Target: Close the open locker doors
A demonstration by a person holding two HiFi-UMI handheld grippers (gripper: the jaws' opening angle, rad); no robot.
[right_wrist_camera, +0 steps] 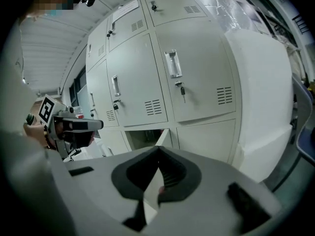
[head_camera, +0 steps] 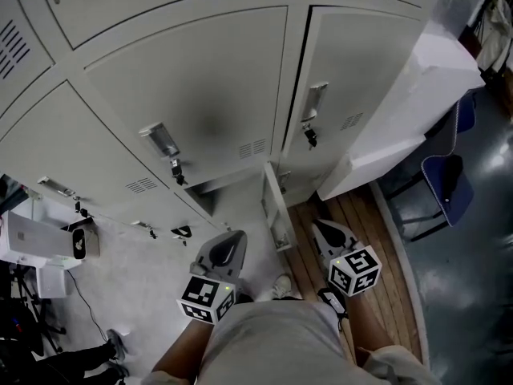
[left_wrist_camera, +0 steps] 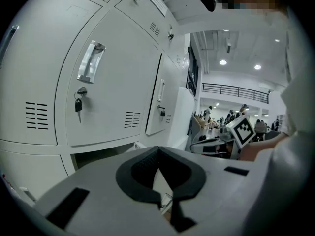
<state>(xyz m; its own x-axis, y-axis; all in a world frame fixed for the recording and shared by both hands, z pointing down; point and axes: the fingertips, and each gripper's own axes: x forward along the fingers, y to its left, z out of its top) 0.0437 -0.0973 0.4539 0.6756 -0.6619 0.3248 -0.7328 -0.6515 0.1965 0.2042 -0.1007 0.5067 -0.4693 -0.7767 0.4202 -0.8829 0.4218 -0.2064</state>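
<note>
lockers (head_camera: 192,87) over seemingly wooden floor (head_camera: 377,215), one low door (head_camera: 276,211) ajar; left claw (head_camera: 232,243) and right claw (head_camera: 325,229) pinched together.

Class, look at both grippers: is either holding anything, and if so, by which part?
Nothing is held. The left gripper and the right gripper each have jaws shut tip to tip, empty; the open locker door is ungripped.

One pale grey locker door (head_camera: 276,212) in the bottom row is standing wide open, jutting out edge-on from the right side of its dark compartment (head_camera: 210,189). The larger doors above (head_camera: 192,95) are sitting shut, with keys (head_camera: 178,175) hanging in their locks.
</note>
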